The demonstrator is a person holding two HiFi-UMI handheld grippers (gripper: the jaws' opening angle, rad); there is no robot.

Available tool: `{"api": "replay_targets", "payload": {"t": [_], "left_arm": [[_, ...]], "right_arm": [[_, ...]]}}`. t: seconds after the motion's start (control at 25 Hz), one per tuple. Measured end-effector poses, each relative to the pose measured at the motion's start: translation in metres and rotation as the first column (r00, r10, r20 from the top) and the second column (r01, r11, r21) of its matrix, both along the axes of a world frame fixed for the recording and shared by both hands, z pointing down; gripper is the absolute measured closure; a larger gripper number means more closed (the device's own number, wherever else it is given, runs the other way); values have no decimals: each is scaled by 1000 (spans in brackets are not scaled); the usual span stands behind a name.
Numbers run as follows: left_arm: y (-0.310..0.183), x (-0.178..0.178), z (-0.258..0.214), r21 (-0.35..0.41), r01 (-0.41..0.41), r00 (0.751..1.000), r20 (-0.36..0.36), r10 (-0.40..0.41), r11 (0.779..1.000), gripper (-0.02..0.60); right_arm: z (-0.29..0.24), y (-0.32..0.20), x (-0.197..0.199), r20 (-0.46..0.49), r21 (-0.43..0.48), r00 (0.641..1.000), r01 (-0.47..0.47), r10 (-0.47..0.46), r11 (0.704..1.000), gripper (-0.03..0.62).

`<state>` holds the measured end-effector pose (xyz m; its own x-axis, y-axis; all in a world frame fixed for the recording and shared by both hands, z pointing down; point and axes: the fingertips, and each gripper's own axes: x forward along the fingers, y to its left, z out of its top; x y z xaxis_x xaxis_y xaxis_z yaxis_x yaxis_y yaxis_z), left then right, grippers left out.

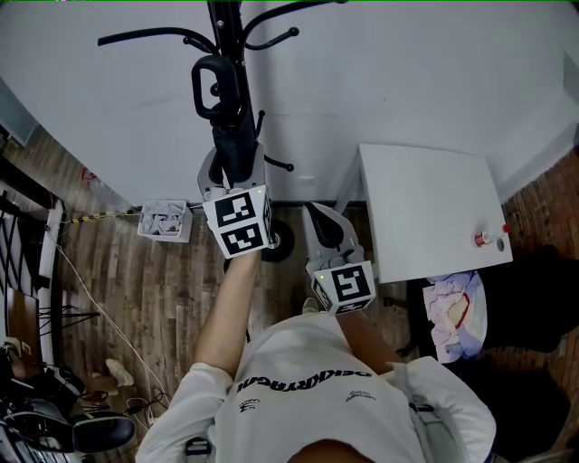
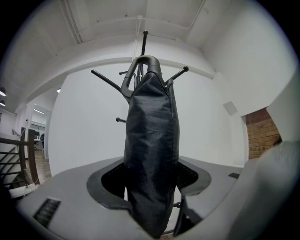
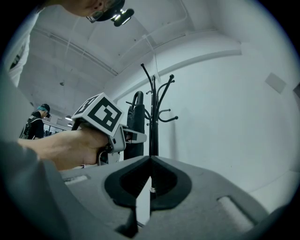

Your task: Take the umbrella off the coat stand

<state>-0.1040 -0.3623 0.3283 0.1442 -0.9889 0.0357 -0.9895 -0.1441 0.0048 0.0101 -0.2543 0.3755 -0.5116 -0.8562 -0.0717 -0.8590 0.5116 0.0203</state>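
Umbrella (image 1: 233, 136), black and furled in its sleeve, stands upright against the pole of the black coat stand (image 1: 226, 23), and your left tool (image 1: 233, 167) is clamped around its body. In the left gripper view the dark fabric fills the whole gap between the jaws, with both of them pressed against its sides. The umbrella's loop handle (image 1: 210, 86) sits at the top, right beside the pole and among the hooks; you cannot tell from any view whether it is caught on a hook or hangs free.

Your right tool (image 1: 327, 226) is lower and to the right, apart from the umbrella and the stand. The right gripper view shows its jaws closed tip to tip with nothing between them, pointing toward the stand's pole, with your left hand (image 3: 70, 145) and its marker cube off to the left.

A white bench (image 1: 425, 208) stands against the white wall to the right of the stand. A small white basket (image 1: 165, 220) of pale scraps sits on the wooden floor (image 1: 154, 280) to the left.
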Motion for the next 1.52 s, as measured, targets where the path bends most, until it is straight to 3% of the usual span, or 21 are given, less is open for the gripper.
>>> {"api": "replay_targets", "payload": {"t": [0.8,1.52], "left_arm": [[88,-8,17,14,-65,997,-29,66,998,314],[135,4,43,37,-120,991,-50,121,992,314]], "right_arm": [[-5,51,-6,14,7,999,-31,31,999,597],[-1,65,-4,21,-3,999,-41,41,999,599]]}}
